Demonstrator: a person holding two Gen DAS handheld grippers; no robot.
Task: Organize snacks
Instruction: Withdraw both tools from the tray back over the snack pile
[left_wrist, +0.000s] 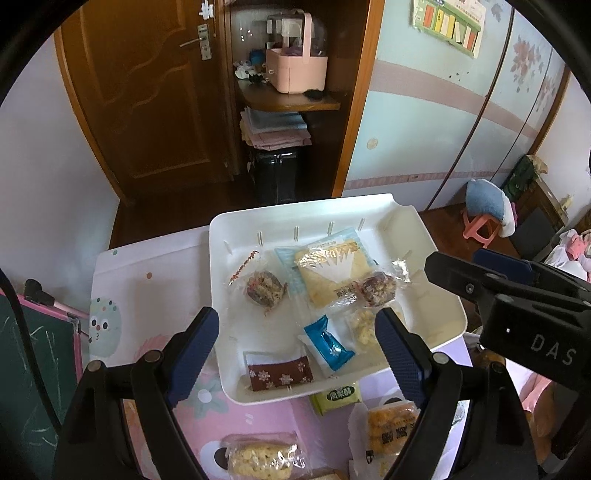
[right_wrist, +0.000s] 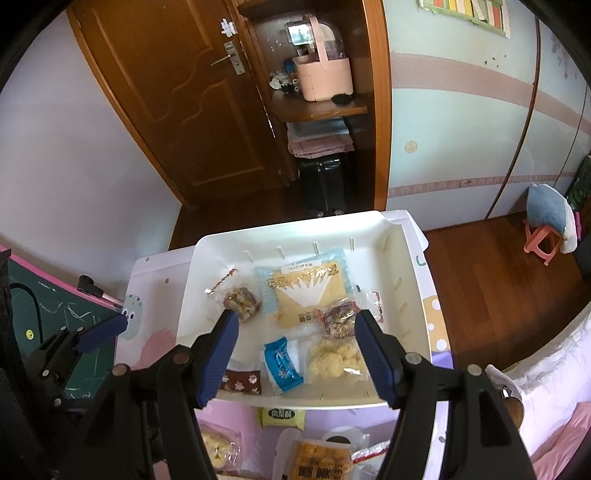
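Observation:
A white tray (left_wrist: 280, 221) (right_wrist: 280, 230) on the table holds wrapped snacks: a large yellow cracker packet (left_wrist: 332, 273), two dark round nut cakes (left_wrist: 264, 290) (left_wrist: 378, 291), a blue candy (left_wrist: 328, 341) (right_wrist: 282, 363), a brown flowered packet (left_wrist: 280, 374) and a pale crumbly snack (right_wrist: 336, 360). My left gripper (left_wrist: 297, 314) hovers open above the tray's near half, holding nothing. My right gripper (right_wrist: 297, 317) is also open and empty, above the tray beside the right nut cake (right_wrist: 338, 317). In front of the tray lie a green packet (left_wrist: 338, 397), an orange packet (left_wrist: 391, 428) and a rice bar (left_wrist: 258, 458).
The table has a pink cartoon cover (left_wrist: 147, 295). A green chalkboard (left_wrist: 33, 369) stands at its left. Beyond are a wooden door (left_wrist: 140, 92), a shelf with a pink basket (left_wrist: 295, 70), a black suitcase (right_wrist: 325, 184) and a pink stool (right_wrist: 539, 240) on the wooden floor.

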